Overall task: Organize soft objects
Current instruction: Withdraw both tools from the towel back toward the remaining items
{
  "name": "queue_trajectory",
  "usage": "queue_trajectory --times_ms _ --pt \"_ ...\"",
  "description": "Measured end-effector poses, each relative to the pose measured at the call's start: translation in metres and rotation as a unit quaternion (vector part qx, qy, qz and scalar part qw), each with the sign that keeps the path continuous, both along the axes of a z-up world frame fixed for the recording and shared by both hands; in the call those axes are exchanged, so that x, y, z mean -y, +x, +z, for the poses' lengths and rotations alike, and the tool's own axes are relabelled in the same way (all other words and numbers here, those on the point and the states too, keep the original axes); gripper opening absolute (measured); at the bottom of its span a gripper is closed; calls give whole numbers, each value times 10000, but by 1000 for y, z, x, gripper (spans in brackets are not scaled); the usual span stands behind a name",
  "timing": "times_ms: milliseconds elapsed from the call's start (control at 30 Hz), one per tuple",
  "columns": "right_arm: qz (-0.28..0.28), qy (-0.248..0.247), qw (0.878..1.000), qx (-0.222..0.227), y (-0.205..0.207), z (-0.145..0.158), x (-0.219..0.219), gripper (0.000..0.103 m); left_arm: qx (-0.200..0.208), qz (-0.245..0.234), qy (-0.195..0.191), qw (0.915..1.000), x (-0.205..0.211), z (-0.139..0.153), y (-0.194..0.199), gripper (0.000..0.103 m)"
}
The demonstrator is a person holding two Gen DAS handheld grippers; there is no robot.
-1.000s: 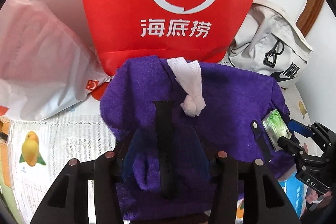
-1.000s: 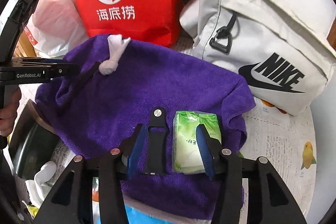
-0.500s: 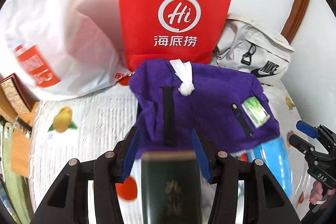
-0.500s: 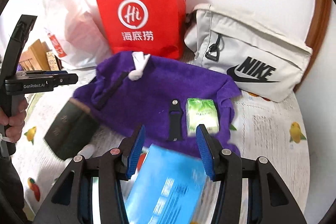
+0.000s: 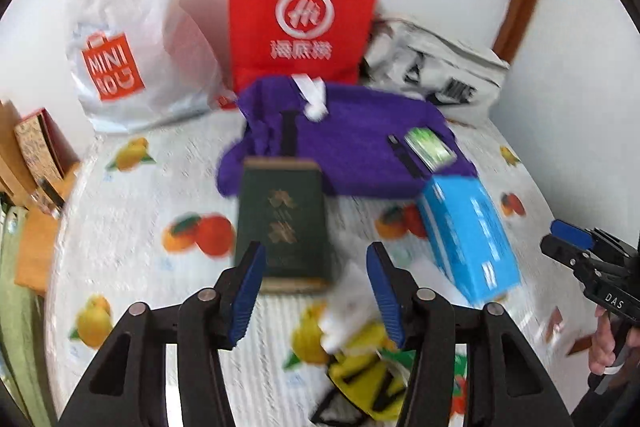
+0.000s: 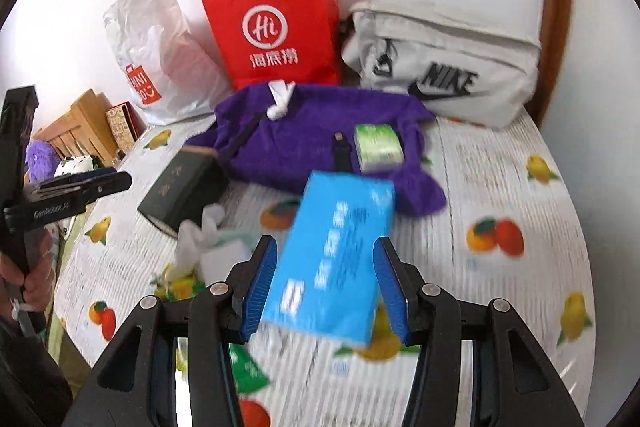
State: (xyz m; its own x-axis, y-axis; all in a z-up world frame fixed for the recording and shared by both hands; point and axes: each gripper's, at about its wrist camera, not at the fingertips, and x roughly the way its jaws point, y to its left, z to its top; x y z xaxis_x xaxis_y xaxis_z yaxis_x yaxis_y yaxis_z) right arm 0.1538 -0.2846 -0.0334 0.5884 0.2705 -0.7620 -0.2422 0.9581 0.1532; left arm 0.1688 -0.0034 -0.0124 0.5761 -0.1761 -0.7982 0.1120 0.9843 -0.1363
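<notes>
a counter [image 6: 500, 163] under a fruit-print cloth carries the clutter, ordered here from biggest to smallest. a red paper bag [image 6: 276, 23] with a white round logo stands upright at the back against the wall, a white plastic shopping bag [image 5: 132, 27] beside it on one side, a pale grey nike bag [image 6: 444, 67] on the other. a purple towel [image 6: 304, 139], the soft item of the task, lies crumpled in front of the red bag, and a white knotted cloth strip [image 6: 280, 99] rests on its far edge. a blue box [image 6: 340, 255], blurred, lies just in front of the towel's near edge. a dark green book [image 5: 284, 223] sits flat, its far end touching the towel. on the towel rest a small green tissue pack [image 6: 378, 147] and a black strap [image 6: 343, 151] just beside it. both tools hang above the counter: the left hand-held gripper [image 5: 316, 291] with blue pads spread and nothing between them, the book below; the right hand-held gripper [image 6: 326, 287] likewise spread, the blue box beneath, whether touching cannot be told.
</notes>
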Motion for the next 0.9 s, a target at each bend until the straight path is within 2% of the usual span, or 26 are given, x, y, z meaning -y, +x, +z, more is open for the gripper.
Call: queue_trajectory --times_ms 300,467,567,667,833,900 --pt "-3 -71 9999 102 -46 -7 6 50 -318 -234 -24 9992 25 -35 -29 53" --pt "105 35 9999 -11 -56 -22 5 50 -461 -298 46 9985 34 -51 -37 59" --pt "381 106 9992 -104 -59 -37 -5 50 -534 -162 24 9984 28 -59 -37 59" --pt "637 -31 9978 -166 -61 -54 -22 50 -610 -67 -10 9981 22 -64 -34 59" --pt "979 28 9952 -61 -57 -55 -42 50 -562 -50 -10 9984 15 -64 -30 60" --pt "1159 -213 9930 116 -50 -51 -58 50 -580 9 -51 9983 10 -65 -28 60"
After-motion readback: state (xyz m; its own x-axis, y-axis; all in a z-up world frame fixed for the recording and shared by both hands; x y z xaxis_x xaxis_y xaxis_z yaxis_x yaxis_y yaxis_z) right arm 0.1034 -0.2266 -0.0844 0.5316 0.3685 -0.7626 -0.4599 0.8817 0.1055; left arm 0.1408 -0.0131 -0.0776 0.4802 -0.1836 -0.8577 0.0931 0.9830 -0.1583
